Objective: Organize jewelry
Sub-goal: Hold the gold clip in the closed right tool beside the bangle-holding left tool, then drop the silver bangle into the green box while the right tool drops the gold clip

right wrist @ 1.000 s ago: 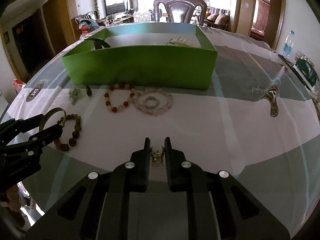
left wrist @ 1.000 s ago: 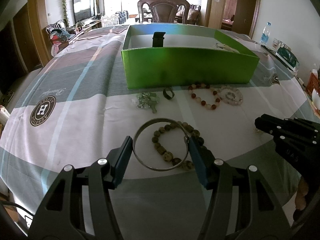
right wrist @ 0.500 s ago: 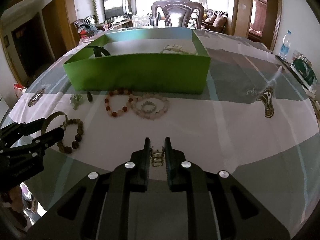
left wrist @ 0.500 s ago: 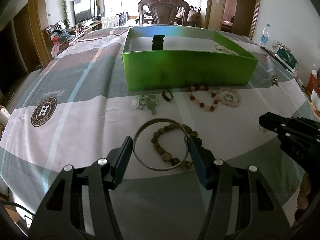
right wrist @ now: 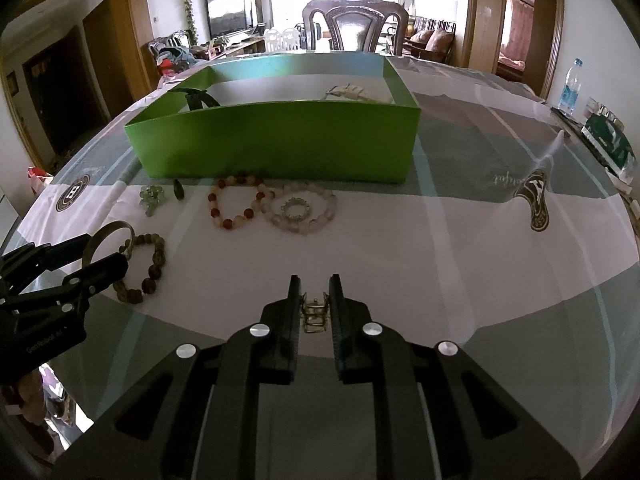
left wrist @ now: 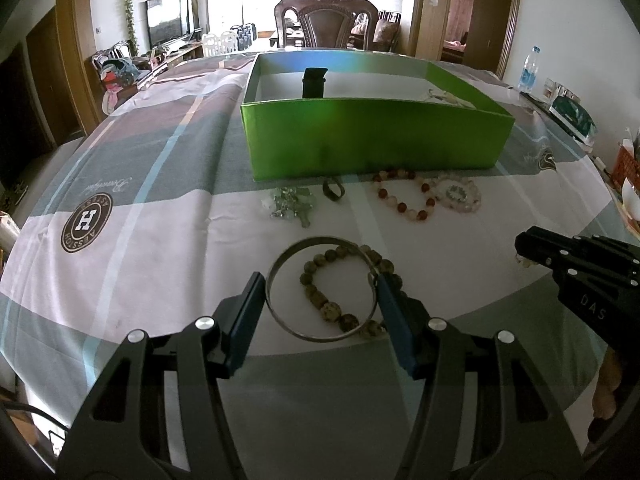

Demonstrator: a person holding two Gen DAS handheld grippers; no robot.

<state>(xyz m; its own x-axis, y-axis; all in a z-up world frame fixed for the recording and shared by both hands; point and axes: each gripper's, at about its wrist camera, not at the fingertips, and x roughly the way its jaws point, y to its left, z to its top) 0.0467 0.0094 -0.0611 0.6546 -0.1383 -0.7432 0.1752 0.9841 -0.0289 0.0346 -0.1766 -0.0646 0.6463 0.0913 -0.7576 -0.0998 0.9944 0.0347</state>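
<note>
My left gripper [left wrist: 322, 286] is shut on a thin metal bangle [left wrist: 280, 308], held just above a brown bead bracelet [left wrist: 320, 300] on the cloth. My right gripper [right wrist: 314, 292] is shut on a small gold hair clip [right wrist: 314, 314] above the table. A green box [left wrist: 376, 140] stands beyond, with a black item [left wrist: 314, 82] and pale jewelry [right wrist: 352, 92] inside. In front of it lie a green charm cluster [left wrist: 290, 204], a dark ring [left wrist: 334, 190], a red-and-cream bead bracelet [left wrist: 404, 196] and a clear bead bracelet [left wrist: 458, 196].
The table wears a grey, white and pink cloth [left wrist: 140, 220] under glass. A dark wooden chair [left wrist: 326, 20] stands behind the box. A water bottle [left wrist: 528, 70] and a green packet [left wrist: 572, 116] sit at the right edge.
Both grippers have lifted and drawn back slightly with their items; the box and the loose jewelry look a little farther away. Nothing was let go.
</note>
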